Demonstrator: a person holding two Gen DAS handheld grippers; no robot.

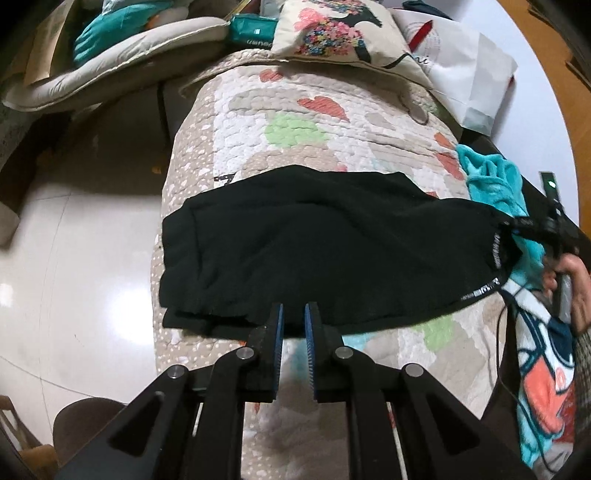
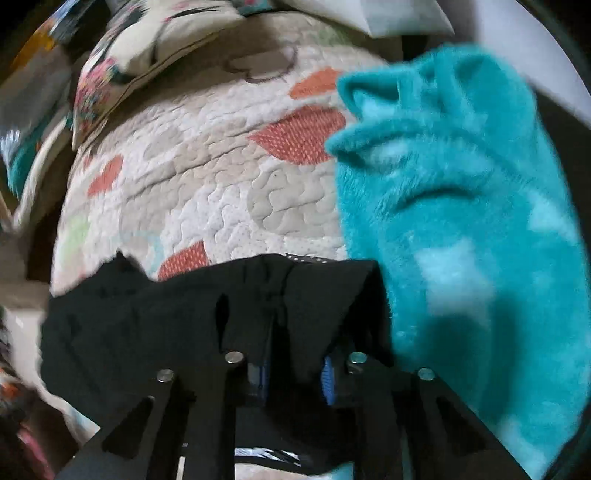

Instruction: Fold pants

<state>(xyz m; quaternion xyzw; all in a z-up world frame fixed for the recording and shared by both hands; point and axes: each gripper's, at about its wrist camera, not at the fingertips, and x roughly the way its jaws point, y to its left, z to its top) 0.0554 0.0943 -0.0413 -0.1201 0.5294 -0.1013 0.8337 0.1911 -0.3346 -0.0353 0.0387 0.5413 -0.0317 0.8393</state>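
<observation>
The black pants (image 1: 325,251) lie folded across the quilted bed cover (image 1: 295,122). My left gripper (image 1: 294,314) is open, its blue-padded fingers at the near edge of the pants with a gap between them and no cloth in it. My right gripper (image 1: 517,225) holds the waistband end at the far right. In the right wrist view the black cloth (image 2: 207,317) drapes over the right gripper (image 2: 295,354) and hides the fingertips; the blue pads (image 2: 327,380) show behind it.
A fluffy teal blanket (image 2: 461,221) lies right beside the pants. A floral pillow (image 1: 332,33) and a white paper bag (image 1: 465,74) sit at the far end of the bed. A cartoon-print blanket (image 1: 546,376) is at the right. Glossy floor (image 1: 81,258) lies left.
</observation>
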